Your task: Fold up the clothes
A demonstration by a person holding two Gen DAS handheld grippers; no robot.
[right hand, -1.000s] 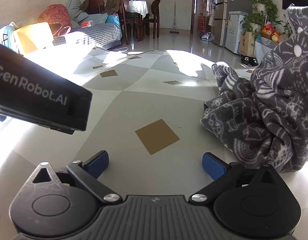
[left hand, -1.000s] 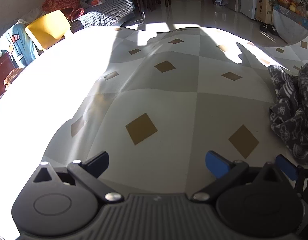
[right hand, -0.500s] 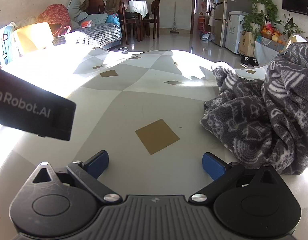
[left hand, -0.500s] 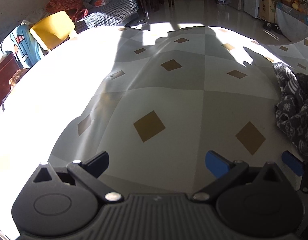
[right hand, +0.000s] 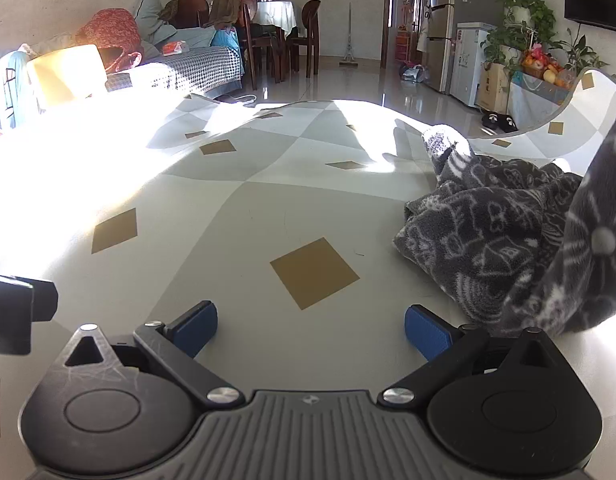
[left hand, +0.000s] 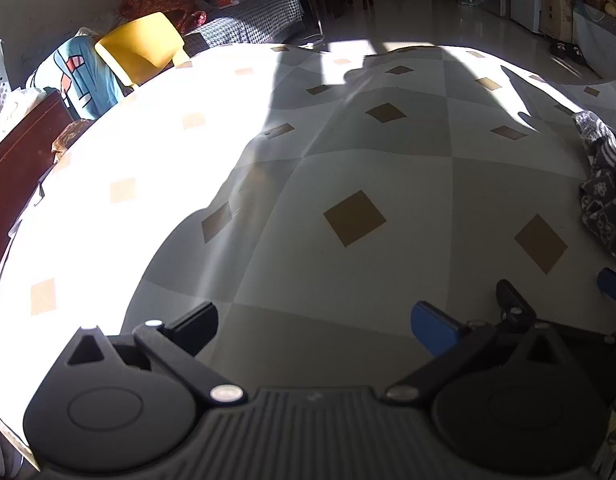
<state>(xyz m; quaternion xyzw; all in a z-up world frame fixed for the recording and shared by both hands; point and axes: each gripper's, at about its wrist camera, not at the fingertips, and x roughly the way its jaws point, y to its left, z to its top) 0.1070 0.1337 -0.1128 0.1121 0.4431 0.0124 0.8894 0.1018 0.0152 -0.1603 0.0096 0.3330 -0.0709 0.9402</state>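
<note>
Two views. Through the left wrist camera, our left claw (left hand: 314, 320) is spread wide over the grey checked surface with tan diamonds (left hand: 348, 184), the crumpled grey patterned fleece garment (left hand: 606, 200) lying at its far right edge. Through the right wrist camera, our right claw (right hand: 311, 326) is also spread, gripping nothing, the garment (right hand: 504, 240) heaped just beside its right finger.

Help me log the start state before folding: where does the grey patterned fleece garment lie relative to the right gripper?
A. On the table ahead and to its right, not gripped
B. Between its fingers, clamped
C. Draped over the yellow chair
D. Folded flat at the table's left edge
A: in the right wrist view the grey fleece garment lies crumpled on the table right of the open right gripper, whose fingers hold nothing.
</note>
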